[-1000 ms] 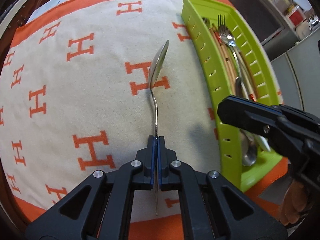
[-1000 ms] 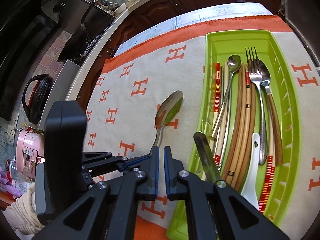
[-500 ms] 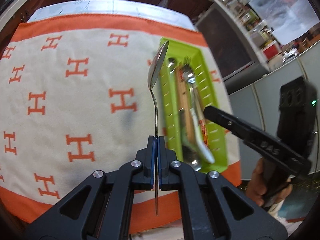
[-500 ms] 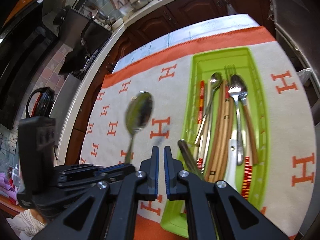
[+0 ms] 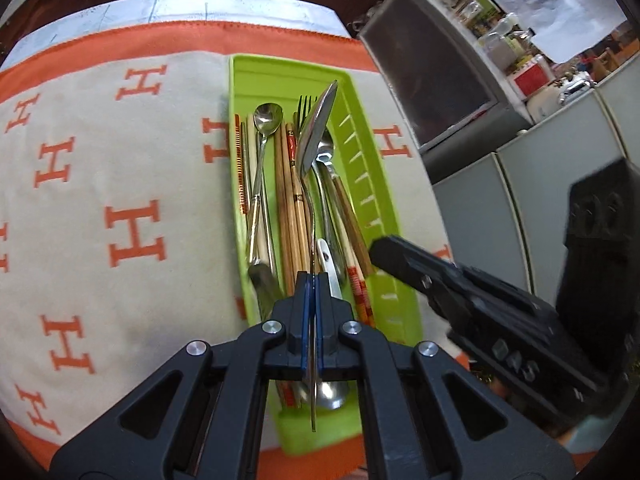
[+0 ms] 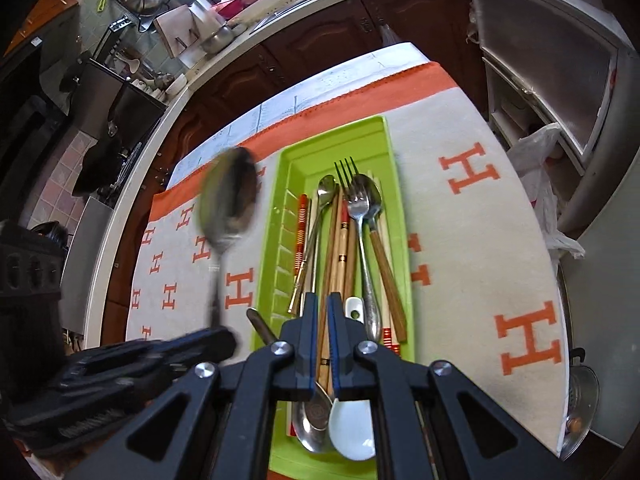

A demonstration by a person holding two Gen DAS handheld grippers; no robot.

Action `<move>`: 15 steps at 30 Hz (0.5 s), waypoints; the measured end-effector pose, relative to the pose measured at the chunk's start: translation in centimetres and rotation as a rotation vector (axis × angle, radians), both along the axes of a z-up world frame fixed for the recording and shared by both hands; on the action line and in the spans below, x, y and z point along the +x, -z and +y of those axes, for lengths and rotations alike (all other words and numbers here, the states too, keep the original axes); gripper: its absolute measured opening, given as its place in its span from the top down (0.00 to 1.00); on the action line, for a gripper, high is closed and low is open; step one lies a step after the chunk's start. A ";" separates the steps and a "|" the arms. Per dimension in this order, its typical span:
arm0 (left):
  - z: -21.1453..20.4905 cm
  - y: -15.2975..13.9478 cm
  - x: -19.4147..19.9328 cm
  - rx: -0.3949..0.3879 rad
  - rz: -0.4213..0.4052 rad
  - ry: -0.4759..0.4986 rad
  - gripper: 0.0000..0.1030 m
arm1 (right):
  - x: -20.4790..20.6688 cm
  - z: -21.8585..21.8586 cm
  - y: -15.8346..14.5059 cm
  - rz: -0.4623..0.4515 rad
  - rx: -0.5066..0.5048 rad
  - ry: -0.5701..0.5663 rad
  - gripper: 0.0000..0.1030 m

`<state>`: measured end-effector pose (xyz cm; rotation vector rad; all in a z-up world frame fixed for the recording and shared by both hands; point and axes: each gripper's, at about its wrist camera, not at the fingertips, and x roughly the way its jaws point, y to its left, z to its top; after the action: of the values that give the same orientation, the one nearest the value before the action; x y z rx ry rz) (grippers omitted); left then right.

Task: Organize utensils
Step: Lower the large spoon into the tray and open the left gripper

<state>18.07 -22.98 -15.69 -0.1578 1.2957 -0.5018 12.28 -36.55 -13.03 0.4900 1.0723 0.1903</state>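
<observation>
Spoon (image 5: pixel 316 136) pinched by its handle in left gripper (image 5: pixel 311 296), held in the air above green tray (image 5: pixel 234 80). Right gripper (image 6: pixel 319 312) narrow, holding nothing. Best to lower it parallel to the chopsticks (image 5: pixel 286 200), then let go.

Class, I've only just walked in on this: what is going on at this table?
A person is sorting cutlery with two handheld grippers. The left gripper is shut on the handle of a metal spoon, holding it in the air, lined up over the green tray in the left wrist view. The tray already holds chopsticks, a fork and other spoons. The right gripper holds nothing, with a narrow gap between its fingers, above the tray's near end. The tray sits on an orange-patterned cloth.
</observation>
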 end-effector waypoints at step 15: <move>0.2 -0.6 0.8 0.017 -0.040 -0.019 0.86 | 0.2 -0.4 1.6 0.022 -0.027 -0.004 0.95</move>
<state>18.86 -22.82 -15.09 -0.1457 1.2576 -0.4754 12.48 -36.97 -14.59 0.4668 1.0961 0.1741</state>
